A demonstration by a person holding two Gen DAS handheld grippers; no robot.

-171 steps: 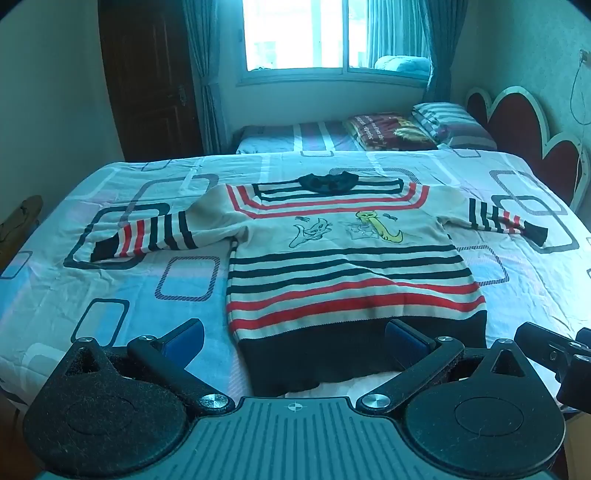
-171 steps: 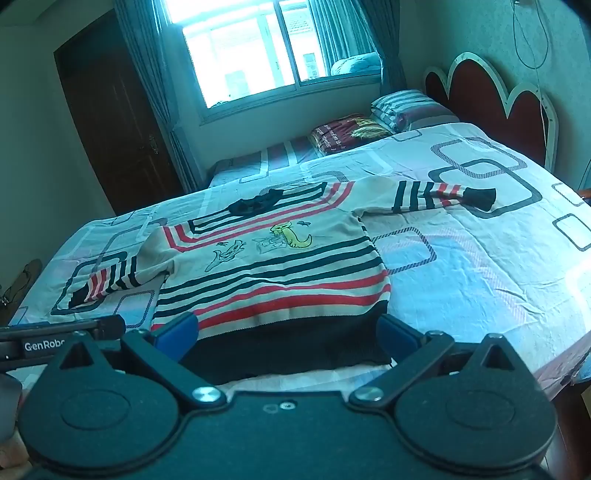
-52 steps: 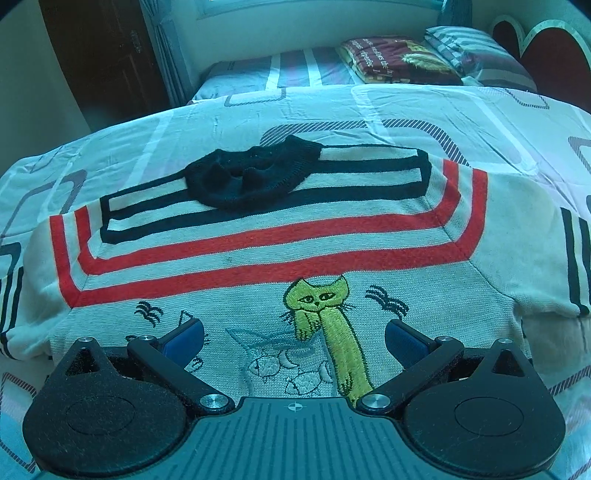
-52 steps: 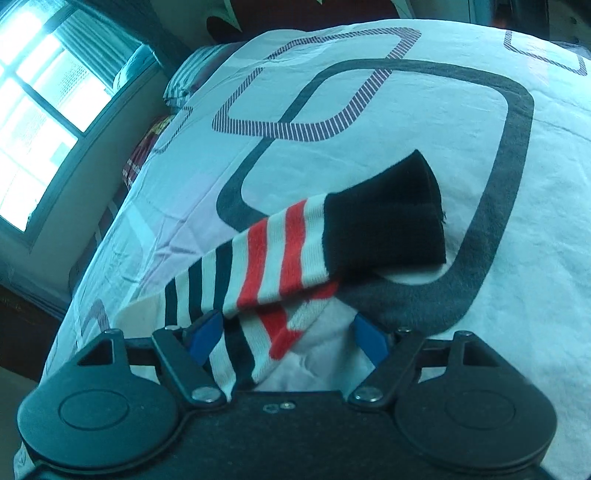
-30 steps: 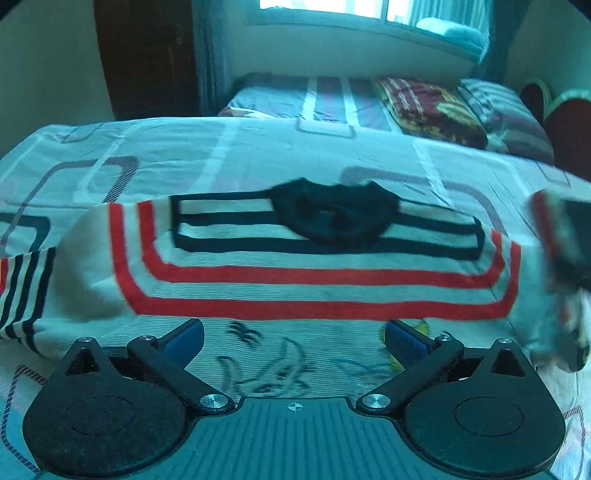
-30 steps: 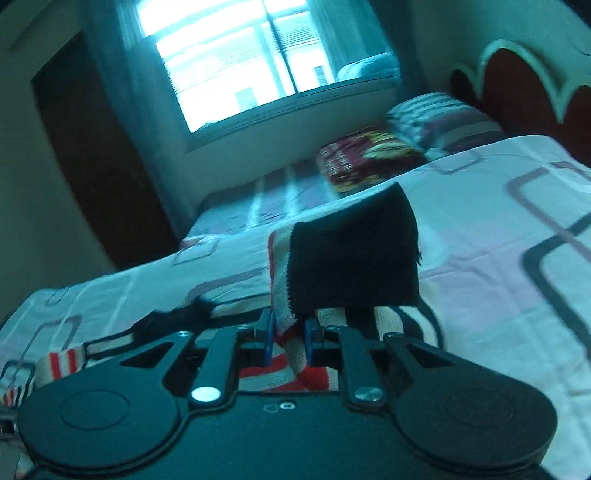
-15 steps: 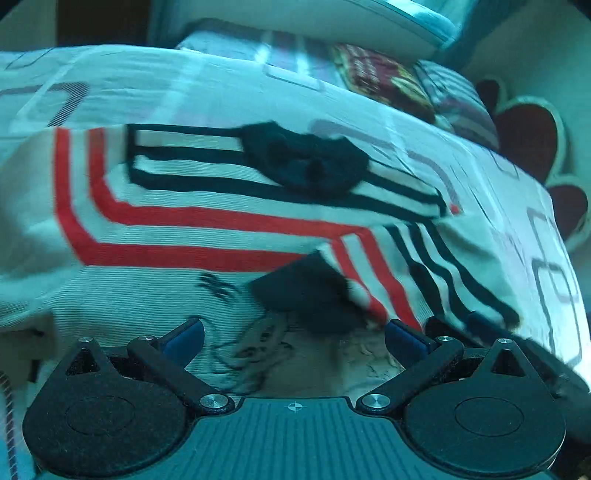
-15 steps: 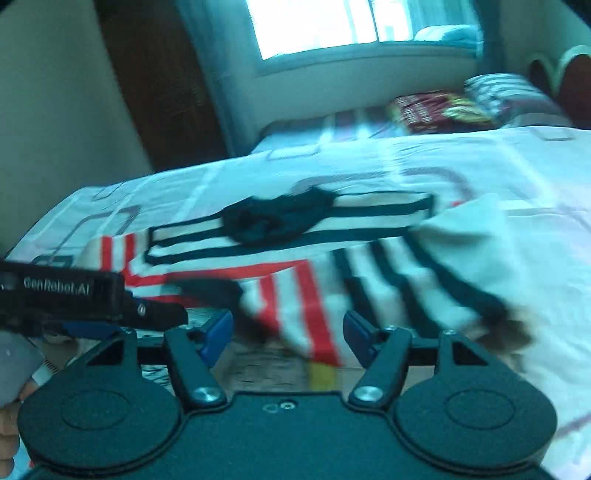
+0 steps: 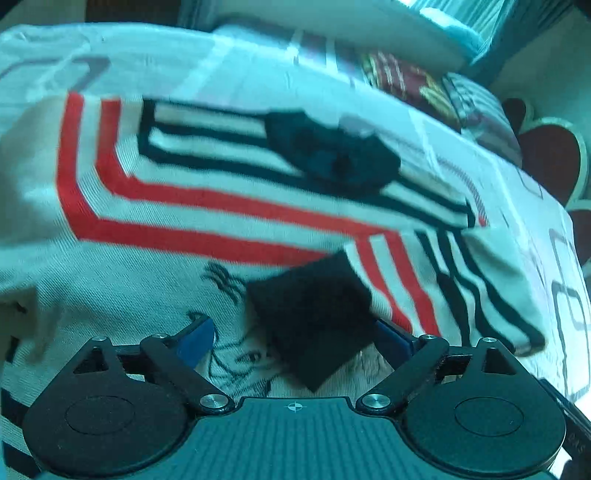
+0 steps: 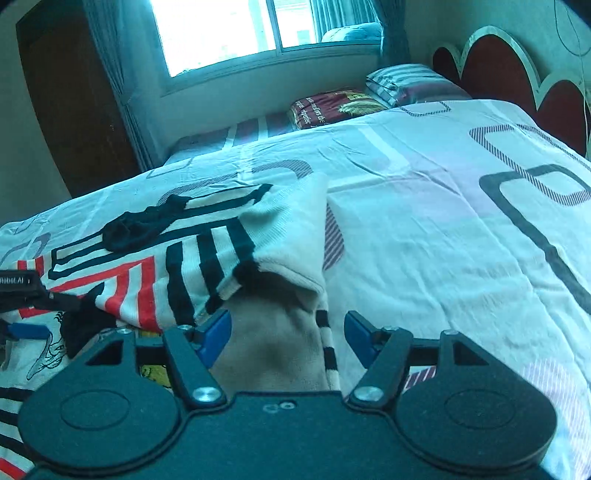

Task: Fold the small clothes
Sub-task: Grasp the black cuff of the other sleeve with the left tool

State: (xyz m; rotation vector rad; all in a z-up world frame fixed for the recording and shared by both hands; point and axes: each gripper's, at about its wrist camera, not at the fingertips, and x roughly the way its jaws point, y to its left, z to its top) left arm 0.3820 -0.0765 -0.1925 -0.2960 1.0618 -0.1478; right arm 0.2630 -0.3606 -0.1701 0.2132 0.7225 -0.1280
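A striped sweater (image 9: 229, 229) is spread flat on the bed (image 10: 443, 229), its long axis running from the near edge toward the far edge, with the black collar (image 9: 332, 155) pointed at the far side below the window (image 10: 221, 33). One sleeve (image 10: 207, 266) is laid folded across the chest, its black cuff (image 9: 314, 317) resting by the embroidered drawing. The left gripper (image 9: 293, 341) is held wide above the cuff, and the right gripper (image 10: 287, 334) is held wide over the folded shoulder. "RoboLAI" is read on the left gripper's side. Pillows (image 10: 402, 83) are seen by the red headboard (image 10: 509, 62).
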